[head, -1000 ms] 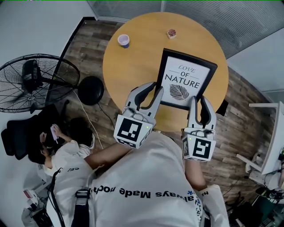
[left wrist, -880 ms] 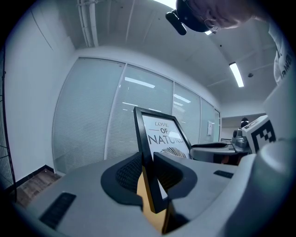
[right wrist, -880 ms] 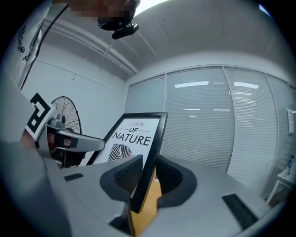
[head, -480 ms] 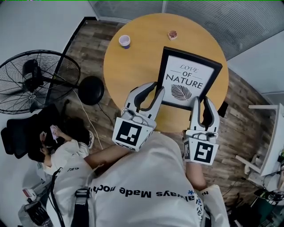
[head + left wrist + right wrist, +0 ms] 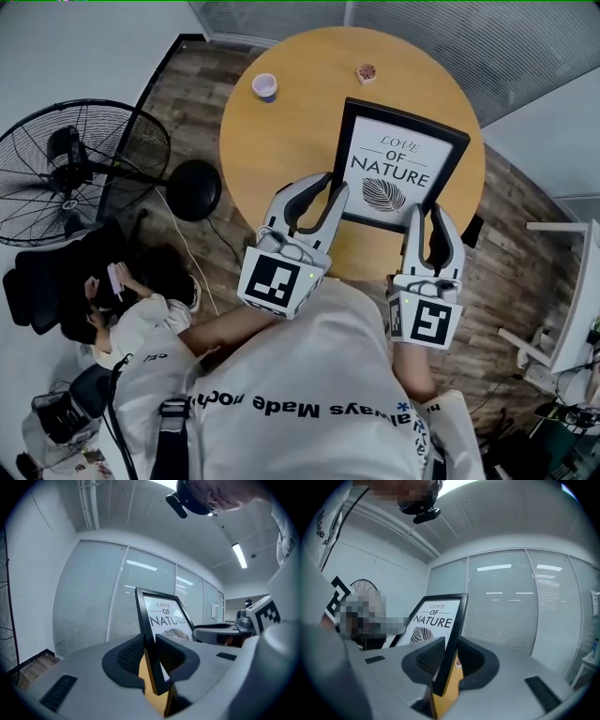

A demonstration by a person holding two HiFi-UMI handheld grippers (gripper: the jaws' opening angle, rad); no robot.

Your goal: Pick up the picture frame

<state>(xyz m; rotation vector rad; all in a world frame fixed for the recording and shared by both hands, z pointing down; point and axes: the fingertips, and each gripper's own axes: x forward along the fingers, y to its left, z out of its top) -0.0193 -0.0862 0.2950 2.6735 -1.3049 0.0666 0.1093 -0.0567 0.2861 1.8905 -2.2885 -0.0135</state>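
Observation:
The picture frame, black with a white "LOVE OF NATURE" print, is over the right half of the round wooden table. My left gripper is shut on its near left edge, and my right gripper is shut on its near right corner. In the left gripper view the frame rises tilted from between the left gripper's ribbed pads. In the right gripper view the frame's black edge is pinched the same way in the right gripper. Whether the frame's far edge touches the table is not clear.
A small cup and a little round object stand at the table's far side. A floor fan and a black round base are left of the table. A person sits on the floor lower left.
The frame and both grippers have shifted slightly to the right and away from me. Over the last half second they hardly moved.

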